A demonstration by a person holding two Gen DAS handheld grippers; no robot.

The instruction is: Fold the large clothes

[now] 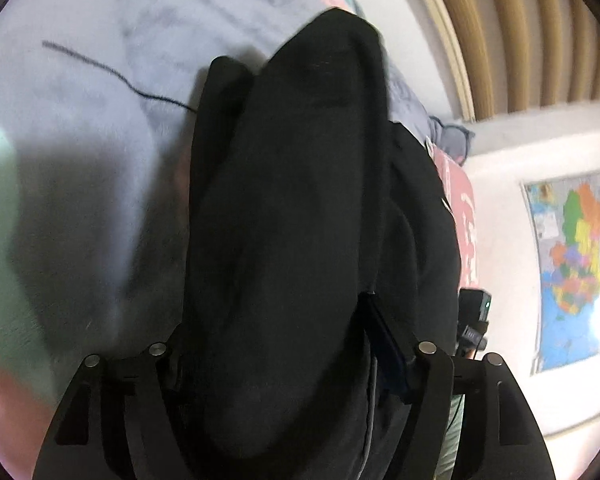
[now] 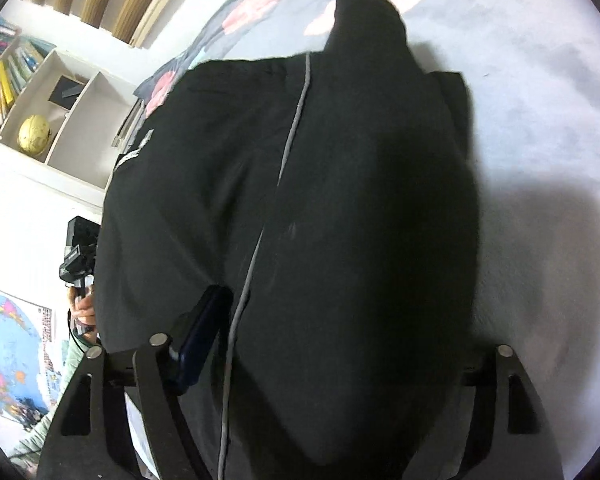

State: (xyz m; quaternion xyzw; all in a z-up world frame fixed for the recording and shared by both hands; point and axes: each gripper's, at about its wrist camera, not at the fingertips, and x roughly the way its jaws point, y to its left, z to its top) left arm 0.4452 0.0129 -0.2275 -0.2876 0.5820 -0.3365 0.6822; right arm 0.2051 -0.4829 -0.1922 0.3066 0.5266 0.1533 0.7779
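Black garment (image 1: 284, 220) over both hand-held grippers' fingertips

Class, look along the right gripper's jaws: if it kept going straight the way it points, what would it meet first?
The right gripper would meet the black fabric garment first; it already fills the space between the jaws. Beyond it lies the grey fleece blanket, though depth is unclear.

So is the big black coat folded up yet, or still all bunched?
Still bunched. The black coat hangs in thick, loose humps over both sets of fingers above the grey blanket, with no flat, neat fold showing.
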